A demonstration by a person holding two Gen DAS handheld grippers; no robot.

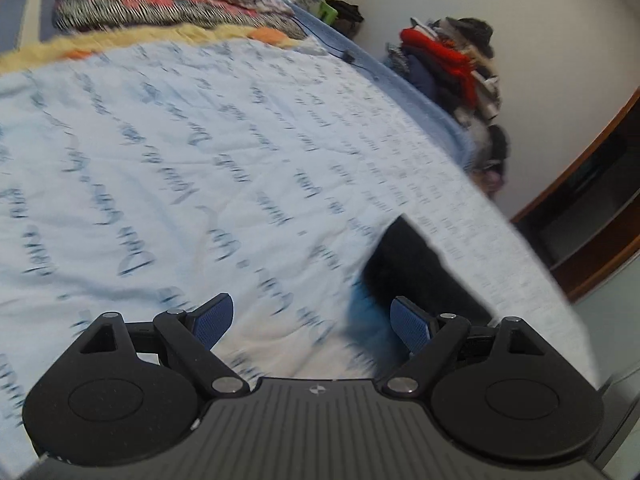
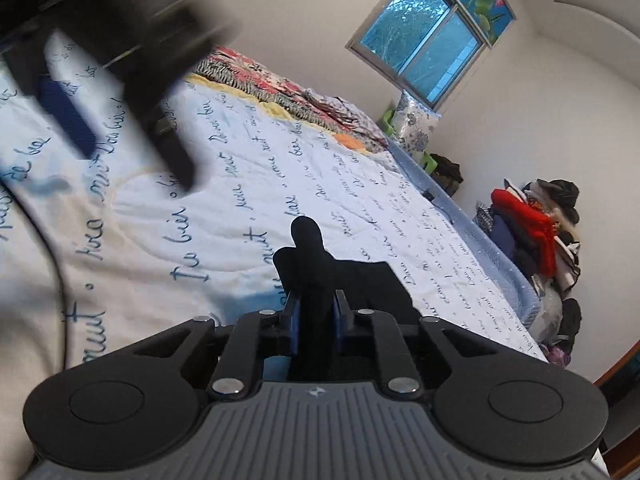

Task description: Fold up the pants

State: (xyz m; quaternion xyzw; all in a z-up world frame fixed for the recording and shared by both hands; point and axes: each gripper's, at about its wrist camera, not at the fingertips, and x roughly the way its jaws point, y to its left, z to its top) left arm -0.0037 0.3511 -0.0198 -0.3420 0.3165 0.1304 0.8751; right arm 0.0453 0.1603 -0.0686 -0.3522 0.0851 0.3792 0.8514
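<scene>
Black pants (image 1: 416, 264) lie on the light blue lettered bedspread (image 1: 200, 160) at the right of the left wrist view. My left gripper (image 1: 312, 320) is open and empty, hovering over the bedspread just left of the pants, its blue pads (image 1: 214, 322) wide apart. My right gripper (image 2: 314, 312) is shut on a bunched fold of the black pants (image 2: 308, 256), which sticks up between the blue pads (image 2: 291, 320); the rest of the cloth trails to the right. The left gripper (image 2: 80, 92) shows blurred at the upper left of the right wrist view.
Folded patterned blankets (image 1: 160, 4) lie at the bed's head. A pile of clothes (image 1: 452, 64) stands by the wall beyond the bed's right edge. A window (image 2: 424, 40) is in the far wall. Wooden shelving (image 1: 592, 216) is at the right.
</scene>
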